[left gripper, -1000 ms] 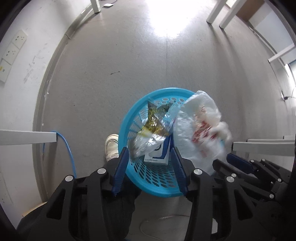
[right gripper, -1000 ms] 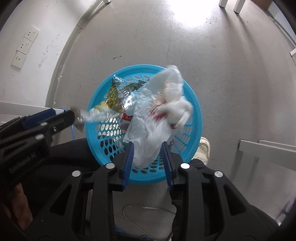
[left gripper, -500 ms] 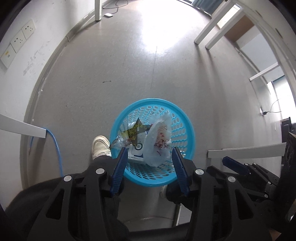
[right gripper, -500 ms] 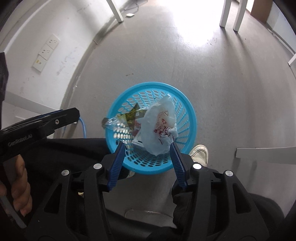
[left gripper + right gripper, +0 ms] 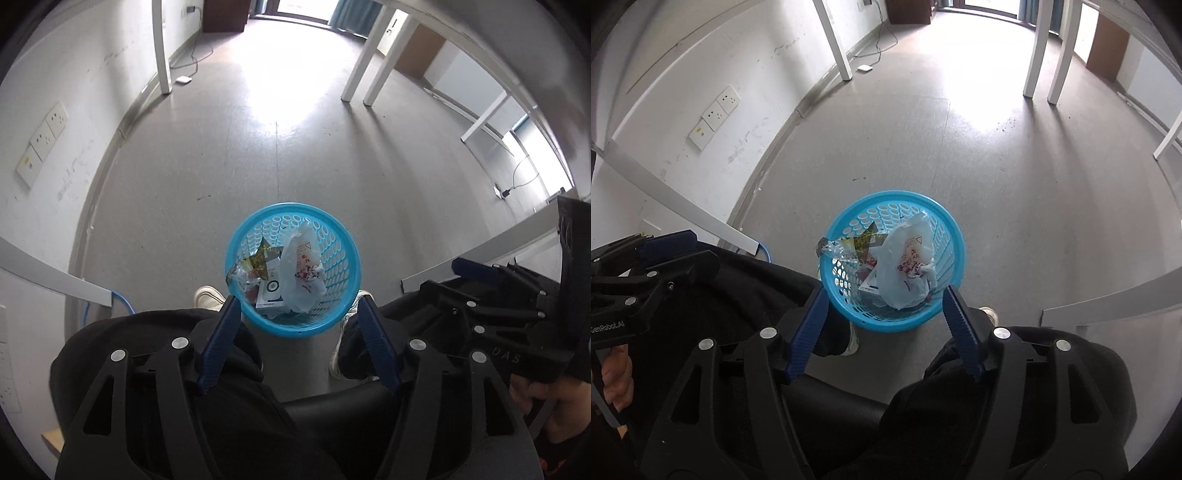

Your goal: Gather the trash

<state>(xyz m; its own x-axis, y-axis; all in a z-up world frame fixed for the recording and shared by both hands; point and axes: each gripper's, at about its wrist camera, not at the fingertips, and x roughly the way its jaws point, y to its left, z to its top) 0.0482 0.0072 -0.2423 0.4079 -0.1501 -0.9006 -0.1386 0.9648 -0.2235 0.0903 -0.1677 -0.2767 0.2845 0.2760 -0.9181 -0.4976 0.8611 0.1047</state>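
A blue plastic basket (image 5: 343, 236) (image 5: 953, 229) stands on the floor between the person's feet. Inside it lie a white plastic bag with red print (image 5: 301, 271) (image 5: 910, 260), a clear and yellow wrapper (image 5: 253, 260) (image 5: 857, 242) and a small white box (image 5: 269, 291). My left gripper (image 5: 297, 314) hangs high above the basket, its jaws opening with nothing between them. My right gripper (image 5: 884, 301) is likewise well above the basket, jaws opening and empty. Each gripper also shows at the edge of the other's view.
The person sits with black-trousered legs and pale shoes (image 5: 207, 297) either side of the basket. White table legs (image 5: 356, 74) stand farther off on the grey floor. A wall with sockets (image 5: 714, 116) runs on the left, and a blue cable (image 5: 122, 301) lies by it.
Both grippers let go of their trash, which dropped into the basket: the wrapper from the left, the white bag from the right. Both then rose away from the basket and opened wider.
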